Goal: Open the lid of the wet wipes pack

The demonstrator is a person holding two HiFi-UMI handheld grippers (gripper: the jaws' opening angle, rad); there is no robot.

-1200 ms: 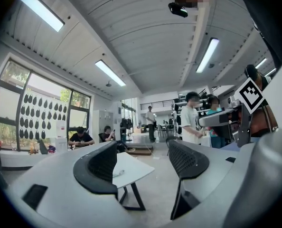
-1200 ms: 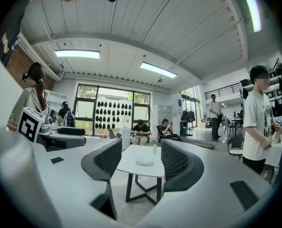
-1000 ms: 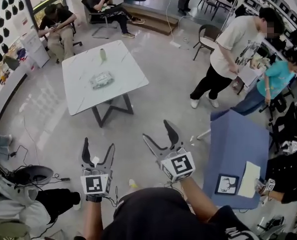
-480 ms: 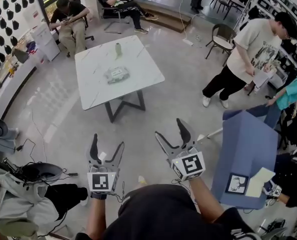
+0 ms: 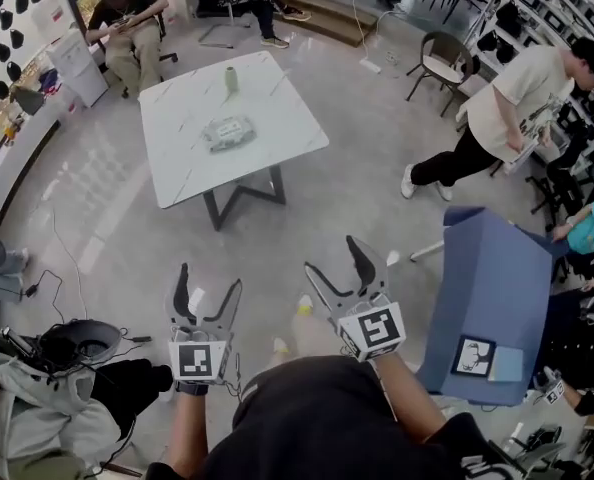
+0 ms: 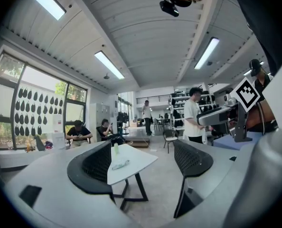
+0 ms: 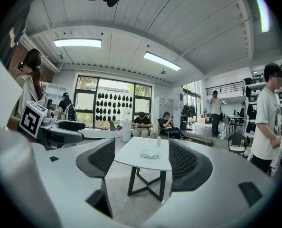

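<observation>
Well ahead of the fingers (image 5: 180,288), the pack (image 5: 227,133) lies on the table (image 5: 282,133) near a bottle (image 5: 231,78); left gripper (image 5: 208,283) and right gripper (image 5: 335,260) gape empty

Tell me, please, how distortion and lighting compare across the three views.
Head view: wide-angle bending, the white table sharp, soft sheen on the floor. Left gripper view: strong fisheye, black corners, bright ceiling strips. Right gripper view: same fisheye, curved ceiling, bright windows.

The white square worktop (image 5: 177,138) carries a wet wipes pack (image 5: 228,132) near its middle, a pale green bottle (image 5: 231,78) upright beyond the pack.
</observation>
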